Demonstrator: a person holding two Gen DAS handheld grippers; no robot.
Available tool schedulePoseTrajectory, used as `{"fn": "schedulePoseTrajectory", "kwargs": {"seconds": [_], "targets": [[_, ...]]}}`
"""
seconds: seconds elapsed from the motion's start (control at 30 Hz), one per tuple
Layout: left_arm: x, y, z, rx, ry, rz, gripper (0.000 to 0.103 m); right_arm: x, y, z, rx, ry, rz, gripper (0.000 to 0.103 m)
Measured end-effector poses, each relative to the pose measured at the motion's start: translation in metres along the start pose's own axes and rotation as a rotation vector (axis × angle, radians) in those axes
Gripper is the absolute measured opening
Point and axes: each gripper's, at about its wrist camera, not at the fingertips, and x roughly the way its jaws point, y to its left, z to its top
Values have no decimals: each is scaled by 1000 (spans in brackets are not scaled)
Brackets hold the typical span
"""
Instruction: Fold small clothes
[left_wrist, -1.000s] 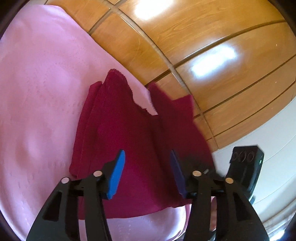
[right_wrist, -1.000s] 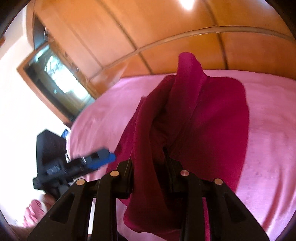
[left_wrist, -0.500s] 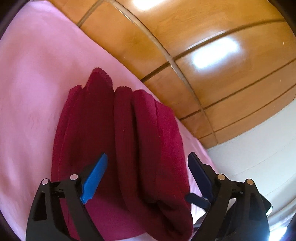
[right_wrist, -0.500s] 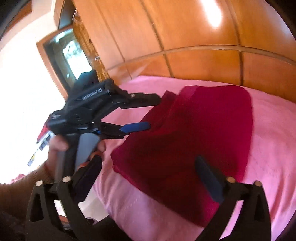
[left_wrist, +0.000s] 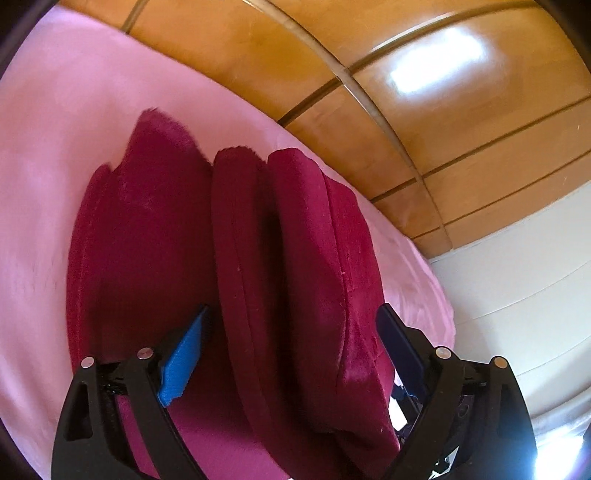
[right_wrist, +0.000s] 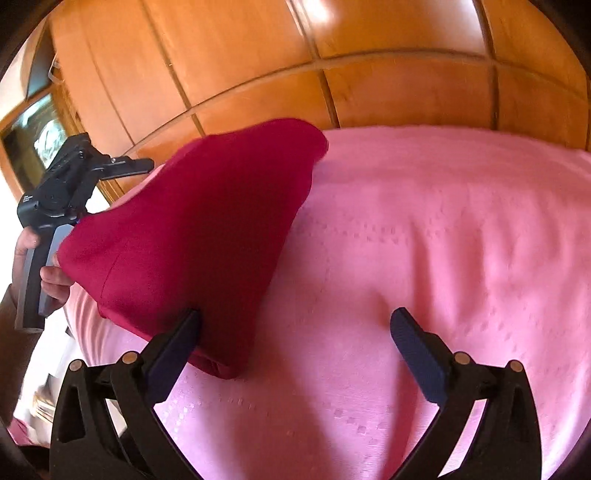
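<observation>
Crimson cloth (left_wrist: 236, 266), one piece, lay folded in thick ridges on the pink bed (right_wrist: 424, 229). We held two grippers. Our left gripper (left_wrist: 291, 332) stood wide, its jaws just opened, the folds between them unpressed. Our right gripper (right_wrist: 295, 328) also stood wide, just opened, its left pad beside the cloth. We could read no writing anywhere.

Red cloth (right_wrist: 192, 236) hides most of the left tool (right_wrist: 110, 166)
</observation>
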Motion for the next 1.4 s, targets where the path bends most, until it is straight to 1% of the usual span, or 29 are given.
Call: {"fn": "schedulePoseTrajectory", "kwargs": {"seconds": [0.07, 0.13, 0.17, 0.2, 0.23, 0.3, 0.37, 0.4, 0.43, 0.47, 0.53, 0.6, 0.7, 0.77, 0.8, 0.83, 0.9, 1.03, 1.07, 1.17, 1.27, 1.33, 1.4], "targets": [[6, -7, 2, 23, 19, 16, 88, 0, 3, -3, -2, -8, -16, 101], [12, -13, 0, 55, 40, 45, 88, 1, 6, -3, -19, -30, -9, 101], [16, -15, -1, 68, 49, 58, 88, 4, 4, -4, -16, -17, -2, 101], [20, -16, -1, 81, 59, 73, 88, 12, 11, 0, -14, -8, -1, 101], [24, -19, -2, 96, 71, 92, 88, 11, 11, -2, -17, -14, 5, 101], [28, -23, -4, 126, 83, 125, 80, 8, 9, -6, -16, -32, 14, 101], [30, -26, -4, 144, 81, 133, 54, 11, 10, -7, -24, -56, 8, 101], [29, -27, -5, 152, 73, 138, 46, 8, 10, -10, -31, -62, 5, 101], [28, -29, -4, 161, 62, 147, 34, 7, 12, -8, -39, -63, 6, 101], [24, -31, -5, 179, 43, 155, 29, 6, 12, -9, -43, -61, 16, 101], [17, -35, -6, 198, 16, 165, 25, 1, 11, -12, -54, -53, 60, 101], [11, -40, -6, 222, -19, 178, 24, -6, 8, -13, -42, -43, 81, 101], [1, -44, -8, 255, -60, 195, 21, -13, -3, -5, 44, 6, 156, 101], [-8, -43, -8, 263, -75, 188, 21, -19, -12, 2, 109, 27, 195, 101], [-13, -42, -8, 266, -82, 189, 21, -21, -15, 6, 122, 23, 203, 101], [-17, -40, -8, 268, -85, 193, 21, -25, -15, 11, 122, 1, 205, 101], [-24, -37, -7, 265, -101, 196, 21, -31, -9, 21, 94, -34, 192, 101], [-42, -20, -7, 258, -131, 211, 21, -24, 9, 40, 52, -63, 159, 101], [-45, -16, -6, 249, -137, 217, 21, -19, 15, 46, 48, -56, 159, 101], [-56, -4, -7, 235, -151, 232, 21, -3, 38, 61, 20, -34, 201, 101], [-62, 11, -7, 208, -160, 254, 21, 18, 68, 65, -71, 10, 214, 101], [-62, 18, -9, 205, -161, 288, 21, 37, 87, 63, -139, 60, 186, 101], [-55, 27, -14, 214, -140, 340, 21, 52, 100, 55, -206, 106, 136, 101]]}}
